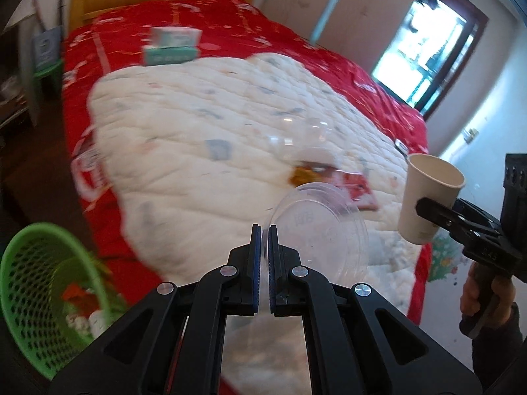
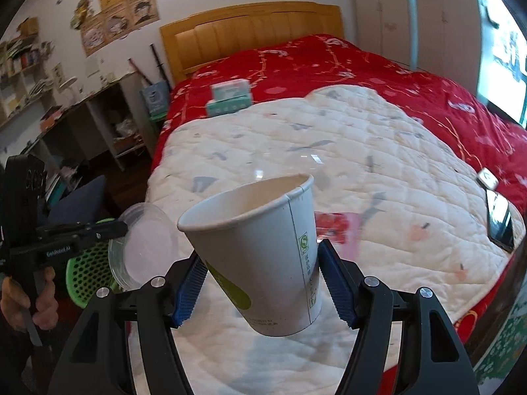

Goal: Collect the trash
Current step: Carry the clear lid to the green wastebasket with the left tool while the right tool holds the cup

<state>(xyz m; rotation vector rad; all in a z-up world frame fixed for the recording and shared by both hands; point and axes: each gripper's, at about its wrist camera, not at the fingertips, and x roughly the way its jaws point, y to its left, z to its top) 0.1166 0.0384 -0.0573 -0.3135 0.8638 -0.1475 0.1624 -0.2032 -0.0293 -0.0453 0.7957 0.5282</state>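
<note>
My left gripper point(image 1: 265, 230) is shut on the rim of a clear plastic lid point(image 1: 324, 227), held in the air over the white quilt point(image 1: 197, 151). The same clear lid point(image 2: 145, 247) shows at the left of the right wrist view, pinched by the left gripper point(image 2: 123, 225). My right gripper point(image 2: 260, 256) is shut on a white paper cup point(image 2: 263, 256), tilted, mouth up and empty. That cup point(image 1: 428, 194) appears at the right of the left wrist view. A green mesh bin point(image 1: 42, 299) with trash inside stands on the floor at lower left. A red wrapper point(image 1: 354, 187) and a brownish scrap point(image 1: 301, 172) lie on the quilt.
The bed has a red cover point(image 2: 329, 65) and a wooden headboard point(image 2: 250, 29). Teal boxes point(image 2: 230, 98) sit near the pillows. A phone point(image 2: 500, 220) and a small white item point(image 2: 487, 177) lie at the quilt's right edge. Shelves point(image 2: 108, 125) stand left of the bed.
</note>
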